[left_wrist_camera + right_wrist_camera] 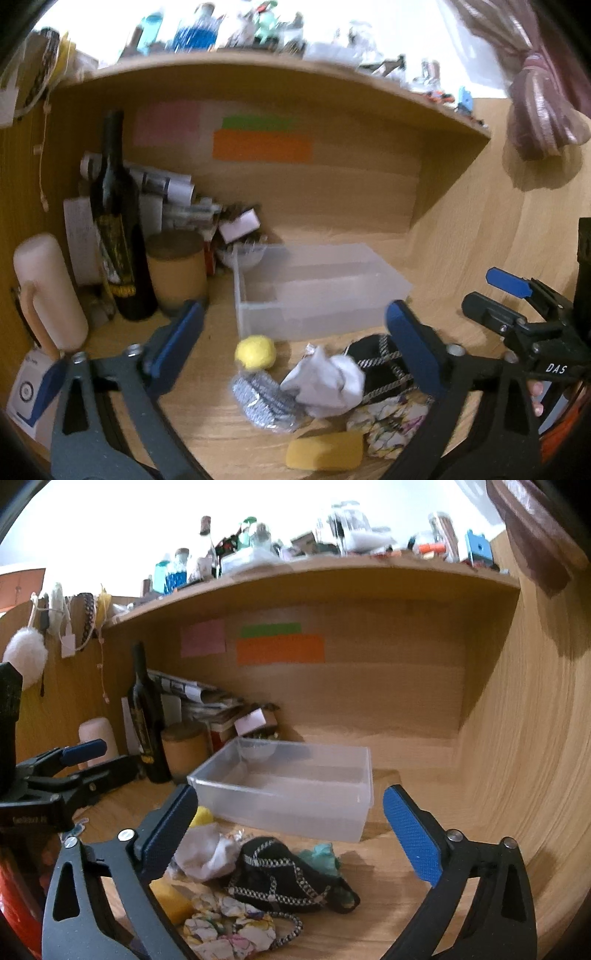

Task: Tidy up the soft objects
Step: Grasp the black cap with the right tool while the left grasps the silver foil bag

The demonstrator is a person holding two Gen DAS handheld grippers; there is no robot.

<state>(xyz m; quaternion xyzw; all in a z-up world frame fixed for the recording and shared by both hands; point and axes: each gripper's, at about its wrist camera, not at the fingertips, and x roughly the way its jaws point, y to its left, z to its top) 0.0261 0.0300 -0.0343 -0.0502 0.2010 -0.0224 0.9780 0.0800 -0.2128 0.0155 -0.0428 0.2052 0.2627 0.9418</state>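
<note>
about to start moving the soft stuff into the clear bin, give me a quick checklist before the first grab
1. Left gripper open: ok.
2. Right gripper open: ok.
3. Clear plastic bin looks empty: ok.
4. Round yellow foam ball lies apart from the pile, free to grasp: ok.
5. Crumpled white cloth overlaps the black patterned fabric: not ok, may drag.
6. Path past the dark glass bottle: cannot tell.

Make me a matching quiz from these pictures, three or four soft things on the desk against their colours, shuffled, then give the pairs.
Things:
1. round fuzzy ball
2. crumpled cloth
3. rectangular sponge block
4. knitted pouch with chain strap

Colours:
A. black
B. mustard yellow
C. white
D. pale lemon yellow

Pairs: 1-D, 2-C, 3-B, 4-A
</note>
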